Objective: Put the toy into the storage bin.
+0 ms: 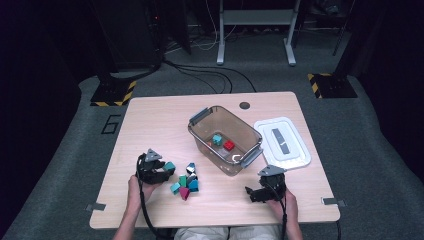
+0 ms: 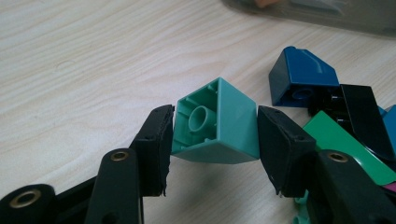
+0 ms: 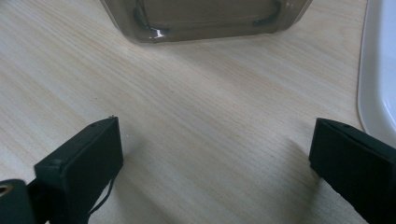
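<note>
Toward the table's (image 1: 150,115) near-left edge we see a heap of bricks (image 1: 186,184), a blue brick (image 2: 303,77) and a black one (image 2: 362,119) crowding right of our teal brick (image 2: 219,123). Our left gripper (image 2: 212,140) pinches that teal brick, jaws partly closed. Near the right edge our right gripper (image 3: 215,154) gapes wide, empty, facing the clear bin (image 1: 200,120); the white lid (image 1: 295,150) lies beside it

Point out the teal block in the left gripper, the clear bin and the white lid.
teal block (image 2: 219,123), left gripper view, on its sloped smooth face between the jaws.
clear bin (image 1: 200,116), high view, on its far grey handle.
white lid (image 1: 295,155), high view, on its flat right part.
</note>
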Demonstrator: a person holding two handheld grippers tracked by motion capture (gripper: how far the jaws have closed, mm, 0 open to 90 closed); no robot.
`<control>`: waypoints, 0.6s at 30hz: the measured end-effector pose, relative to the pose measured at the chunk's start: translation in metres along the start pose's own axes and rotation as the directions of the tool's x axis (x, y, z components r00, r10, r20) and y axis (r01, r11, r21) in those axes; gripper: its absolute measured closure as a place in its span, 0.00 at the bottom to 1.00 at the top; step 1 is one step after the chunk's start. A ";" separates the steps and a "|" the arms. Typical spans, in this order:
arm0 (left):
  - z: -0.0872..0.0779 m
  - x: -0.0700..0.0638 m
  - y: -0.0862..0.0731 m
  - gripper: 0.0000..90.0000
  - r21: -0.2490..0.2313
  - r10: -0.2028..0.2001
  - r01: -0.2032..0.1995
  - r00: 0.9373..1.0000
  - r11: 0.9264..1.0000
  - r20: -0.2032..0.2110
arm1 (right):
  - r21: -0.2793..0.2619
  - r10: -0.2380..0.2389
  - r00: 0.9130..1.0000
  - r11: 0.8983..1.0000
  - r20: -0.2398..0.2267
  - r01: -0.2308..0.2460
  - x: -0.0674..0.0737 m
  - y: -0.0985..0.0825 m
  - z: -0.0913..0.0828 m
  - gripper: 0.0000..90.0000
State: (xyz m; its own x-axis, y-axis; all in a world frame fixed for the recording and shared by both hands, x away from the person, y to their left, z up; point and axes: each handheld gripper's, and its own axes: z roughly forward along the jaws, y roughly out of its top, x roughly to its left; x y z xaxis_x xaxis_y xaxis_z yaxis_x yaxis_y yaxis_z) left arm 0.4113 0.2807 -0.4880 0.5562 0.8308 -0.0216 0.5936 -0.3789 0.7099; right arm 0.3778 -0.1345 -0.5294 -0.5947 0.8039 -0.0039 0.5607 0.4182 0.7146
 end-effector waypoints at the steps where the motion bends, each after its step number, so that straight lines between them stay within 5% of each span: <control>1: 0.000 0.000 0.000 0.53 0.000 0.000 0.000 1.000 1.000 0.000 | 0.000 0.000 1.000 1.000 0.000 0.000 0.000 0.000 0.000 0.02; 18: -0.010 -0.009 0.029 0.53 -0.027 0.050 -0.050 0.999 0.998 0.002 | 0.000 -0.001 1.000 1.000 0.000 0.001 0.000 0.000 0.000 0.02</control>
State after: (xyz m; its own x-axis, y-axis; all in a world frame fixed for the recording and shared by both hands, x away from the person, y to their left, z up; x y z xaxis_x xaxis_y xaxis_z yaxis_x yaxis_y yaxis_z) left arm 0.4175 0.2666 -0.4603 0.5864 0.8099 0.0130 0.5492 -0.4094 0.7285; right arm 0.3779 -0.1347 -0.5295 -0.5951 0.8036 -0.0050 0.5601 0.4193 0.7145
